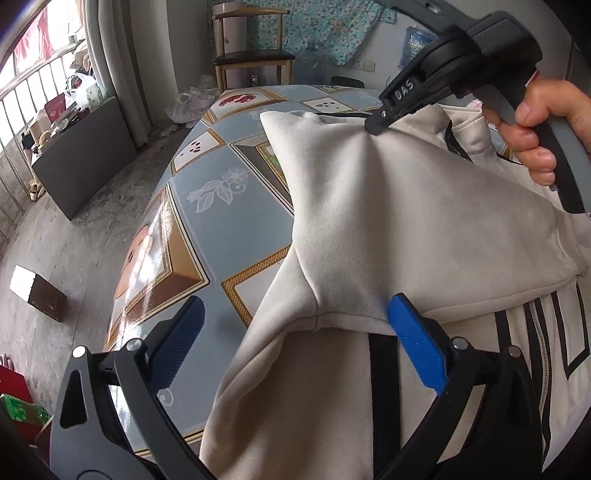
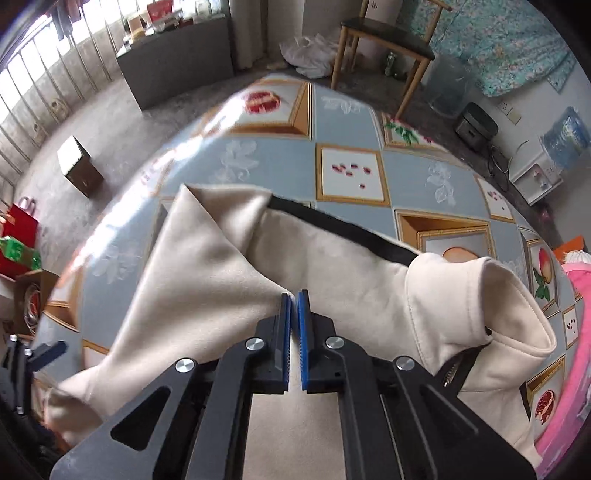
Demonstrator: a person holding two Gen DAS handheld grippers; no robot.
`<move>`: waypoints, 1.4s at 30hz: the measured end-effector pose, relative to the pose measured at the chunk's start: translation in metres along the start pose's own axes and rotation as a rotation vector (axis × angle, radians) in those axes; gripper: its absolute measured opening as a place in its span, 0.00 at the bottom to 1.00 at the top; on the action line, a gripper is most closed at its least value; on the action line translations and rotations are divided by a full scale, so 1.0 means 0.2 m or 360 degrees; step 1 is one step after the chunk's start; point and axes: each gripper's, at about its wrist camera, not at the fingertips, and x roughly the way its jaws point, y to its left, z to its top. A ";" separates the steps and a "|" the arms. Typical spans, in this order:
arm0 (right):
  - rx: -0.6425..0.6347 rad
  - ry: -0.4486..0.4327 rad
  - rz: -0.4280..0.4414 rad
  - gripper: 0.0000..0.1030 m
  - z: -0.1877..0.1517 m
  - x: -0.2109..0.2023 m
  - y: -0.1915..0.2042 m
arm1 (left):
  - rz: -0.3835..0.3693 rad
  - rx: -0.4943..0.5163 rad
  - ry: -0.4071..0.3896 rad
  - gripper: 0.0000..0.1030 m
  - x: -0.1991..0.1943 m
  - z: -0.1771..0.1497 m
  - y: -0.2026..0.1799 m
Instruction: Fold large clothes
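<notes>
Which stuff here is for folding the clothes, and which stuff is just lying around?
For the folding:
- cream jacket
- right tool, pinching the jacket
- left tool, open over the jacket
- table, which the jacket lies on

Just lying around:
- chair
- white bag
- box on the floor
- red bag
- water bottle

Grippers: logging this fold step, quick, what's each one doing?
Left gripper: open, jaws wide over the cream jacket.
Right gripper: shut, pinching the jacket's fabric.
</notes>
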 end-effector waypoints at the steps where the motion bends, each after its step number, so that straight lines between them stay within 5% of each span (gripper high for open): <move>1: 0.0007 0.0005 -0.0014 0.04 -0.01 0.03 0.01 | -0.0003 -0.0004 0.0000 0.94 0.00 0.00 0.00; 3: 0.0096 -0.0082 -0.0038 0.07 -0.02 -0.02 -0.03 | -0.0011 -0.0015 -0.0005 0.94 0.00 0.00 0.01; 6: 0.0241 -0.0251 0.0164 0.07 -0.03 -0.16 -0.09 | -0.0024 -0.0037 -0.0013 0.94 0.00 -0.01 0.03; 10: 0.0163 -0.0152 0.0413 0.07 -0.01 -0.12 0.02 | -0.0009 -0.0061 -0.0017 0.94 -0.02 -0.01 0.03; 14: 0.0216 -0.0003 0.0288 0.07 -0.04 0.02 0.11 | 0.0006 -0.0091 -0.0032 0.94 -0.08 0.01 0.06; 17: 0.0299 -0.0104 0.0298 0.11 -0.13 -0.10 0.07 | 0.0024 -0.0106 -0.0016 0.94 -0.17 0.02 0.10; 19: 0.0401 -0.0273 0.0399 0.51 -0.29 -0.31 -0.02 | 0.0014 -0.0106 -0.0019 0.94 -0.24 0.04 0.12; 21: 0.0497 -0.0424 0.0378 0.64 -0.52 -0.50 -0.13 | 0.0011 -0.0105 -0.0036 0.94 -0.30 0.06 0.14; 23: 0.0643 -0.0490 0.0317 0.64 -0.78 -0.62 -0.29 | -0.0002 -0.0106 -0.0057 0.94 -0.33 0.10 0.14; 28: 0.1364 -0.0362 0.0095 0.63 -1.48 -0.62 -0.81 | -0.0121 -0.0090 -0.0040 0.94 -0.23 0.21 0.01; 31: 0.1577 -0.0306 0.0038 0.51 -1.71 -0.57 -0.96 | -0.0160 -0.0058 0.0021 0.94 -0.10 0.26 -0.11; 38: 0.1423 -0.0240 0.0035 0.39 -1.70 -0.47 -0.94 | -0.0060 0.0040 0.0100 0.94 0.12 0.27 -0.29; 41: 0.1336 -0.0199 0.0011 0.25 -1.64 -0.45 -0.92 | 0.0027 0.0016 0.0116 0.94 0.17 0.25 -0.27; 42: 0.1315 -0.0191 -0.0001 0.05 -1.64 -0.45 -0.92 | 0.0055 -0.0001 0.0128 0.94 0.19 0.25 -0.25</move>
